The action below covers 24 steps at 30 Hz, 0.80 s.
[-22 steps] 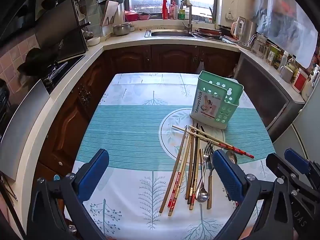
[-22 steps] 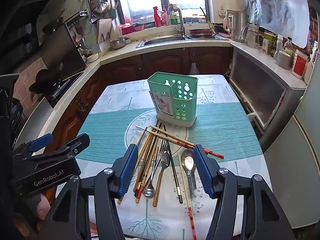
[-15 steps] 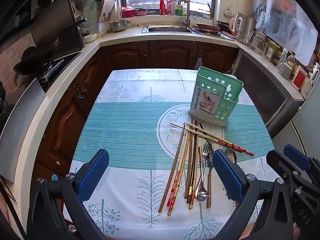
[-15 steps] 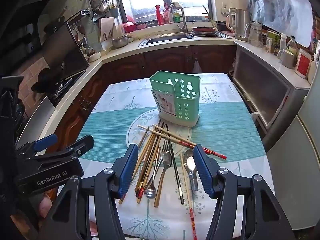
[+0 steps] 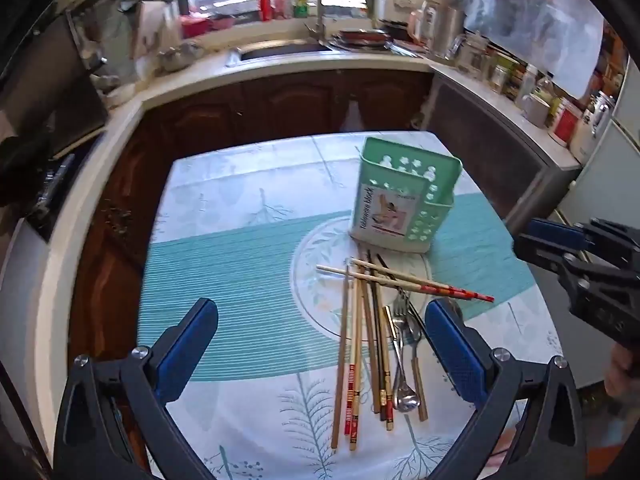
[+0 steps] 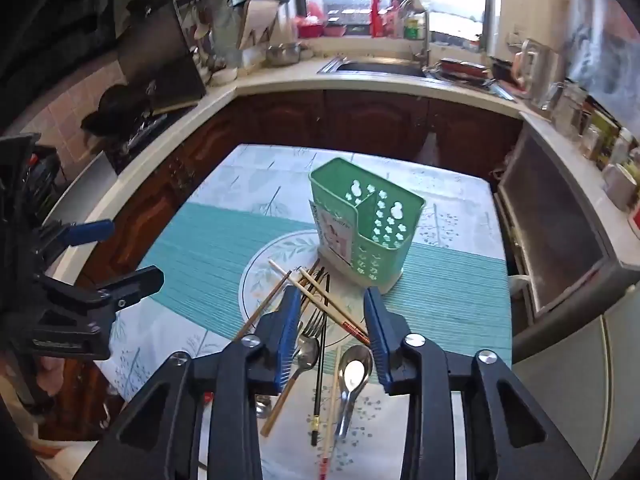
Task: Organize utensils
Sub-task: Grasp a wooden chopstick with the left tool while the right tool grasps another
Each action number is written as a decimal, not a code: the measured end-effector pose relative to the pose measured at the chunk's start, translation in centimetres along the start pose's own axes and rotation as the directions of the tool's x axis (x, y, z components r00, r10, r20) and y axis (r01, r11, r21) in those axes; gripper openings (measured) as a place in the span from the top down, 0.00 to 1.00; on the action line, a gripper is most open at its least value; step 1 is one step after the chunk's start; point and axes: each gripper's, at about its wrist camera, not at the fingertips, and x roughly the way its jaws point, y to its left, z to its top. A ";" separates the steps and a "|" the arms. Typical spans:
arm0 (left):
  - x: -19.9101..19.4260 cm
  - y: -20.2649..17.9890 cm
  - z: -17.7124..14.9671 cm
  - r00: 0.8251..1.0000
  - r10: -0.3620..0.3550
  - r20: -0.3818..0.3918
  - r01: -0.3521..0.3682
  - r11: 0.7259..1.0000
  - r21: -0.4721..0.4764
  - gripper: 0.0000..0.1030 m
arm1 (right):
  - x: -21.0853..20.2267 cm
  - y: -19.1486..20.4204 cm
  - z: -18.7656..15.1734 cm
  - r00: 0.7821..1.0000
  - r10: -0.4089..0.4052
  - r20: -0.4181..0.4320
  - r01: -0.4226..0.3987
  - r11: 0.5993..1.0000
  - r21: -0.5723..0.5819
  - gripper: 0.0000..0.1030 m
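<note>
A green perforated utensil holder [image 5: 404,196] stands upright on the table; it also shows in the right wrist view [image 6: 366,224]. In front of it lies a pile of chopsticks [image 5: 360,340], a fork [image 5: 402,308] and spoons [image 5: 406,394]. My left gripper [image 5: 320,340] is open and empty above the pile's near end. My right gripper [image 6: 331,330] is open and empty, low over the pile, with a metal spoon [image 6: 352,372], a fork [image 6: 310,328] and chopsticks [image 6: 320,300] between its fingers. It also shows at the right edge of the left wrist view [image 5: 576,256].
The table wears a white and teal patterned cloth [image 5: 240,264]. Dark wood cabinets [image 5: 288,100] and a counter with a sink [image 5: 286,50] stand behind it. A stove [image 6: 132,132] is at the left. A metal cabinet [image 6: 560,236] flanks the right.
My right gripper has moved forward and down over the pile, and its fingers stand closer together. My left gripper has shifted left and forward. The utensils and holder have not moved.
</note>
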 end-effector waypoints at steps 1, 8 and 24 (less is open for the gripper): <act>0.8 0.2 0.2 1.000 -0.019 -0.017 0.019 1.000 -0.002 0.01 | 1.2 -0.4 0.6 1.000 0.016 -0.026 -0.016 1.000 -0.017 0.73; 8.8 1.9 0.1 0.973 -0.100 -0.207 0.092 0.995 -0.048 0.05 | 11.3 -2.9 1.0 0.975 0.086 -0.205 -0.092 0.996 -0.020 0.78; 20.7 0.2 -2.2 0.891 -0.117 -0.439 0.105 0.993 -0.052 0.38 | 27.6 -1.2 -1.2 0.872 0.118 -0.475 -0.175 0.981 -0.078 0.88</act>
